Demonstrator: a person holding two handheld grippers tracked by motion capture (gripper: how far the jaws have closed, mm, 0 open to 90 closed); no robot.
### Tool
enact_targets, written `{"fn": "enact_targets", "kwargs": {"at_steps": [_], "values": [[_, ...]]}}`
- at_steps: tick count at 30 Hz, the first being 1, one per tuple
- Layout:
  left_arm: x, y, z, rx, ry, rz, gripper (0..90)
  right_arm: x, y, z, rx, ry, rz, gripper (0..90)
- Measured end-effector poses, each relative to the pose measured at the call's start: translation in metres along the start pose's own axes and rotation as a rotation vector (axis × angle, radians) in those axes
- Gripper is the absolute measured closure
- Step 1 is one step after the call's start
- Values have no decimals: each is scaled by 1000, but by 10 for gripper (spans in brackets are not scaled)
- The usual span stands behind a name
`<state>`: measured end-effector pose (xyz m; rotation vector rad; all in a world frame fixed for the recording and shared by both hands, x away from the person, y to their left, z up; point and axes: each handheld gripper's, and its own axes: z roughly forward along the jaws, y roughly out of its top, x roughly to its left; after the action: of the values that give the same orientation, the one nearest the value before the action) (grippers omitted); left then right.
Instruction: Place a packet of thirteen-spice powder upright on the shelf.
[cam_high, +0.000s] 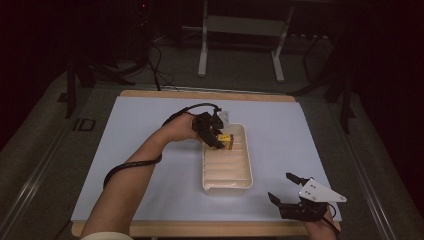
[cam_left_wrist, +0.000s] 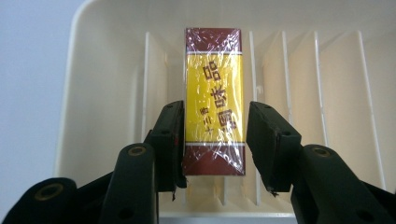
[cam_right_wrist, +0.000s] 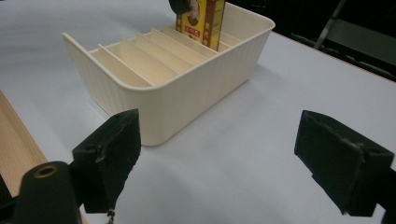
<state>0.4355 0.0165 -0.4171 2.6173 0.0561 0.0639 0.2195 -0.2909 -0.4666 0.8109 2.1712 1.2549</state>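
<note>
I had the left gripper down over the far end of the cream divider tray, w/ the yellow-and-maroon wrapped box standing on edge in a slot between two of the dividers, near the tray's end wall. Its jaws stood apart on either side of the box; there was a clear gap on the right side, and the left pad sat so close I couldn't tell if it touched, so no real grip (looked to me like a release, box left to stand by itself). The dividers kept it upright, prob. why that slot was used. The right gripper waited wide open and empty at the near right corner of the pale blue mat, apart from the tray, out of the way of the work.
</note>
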Motion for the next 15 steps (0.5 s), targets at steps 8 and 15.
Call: {"fn": "enact_targets", "kwargs": {"at_steps": [8,15], "values": [[-4,-7,-17,-68,40,20,468,0,0,0,0,-4,2,146],[-3,-11,-28,-78,122,-77,247,0,0,0,-2,-7,1,146]]}}
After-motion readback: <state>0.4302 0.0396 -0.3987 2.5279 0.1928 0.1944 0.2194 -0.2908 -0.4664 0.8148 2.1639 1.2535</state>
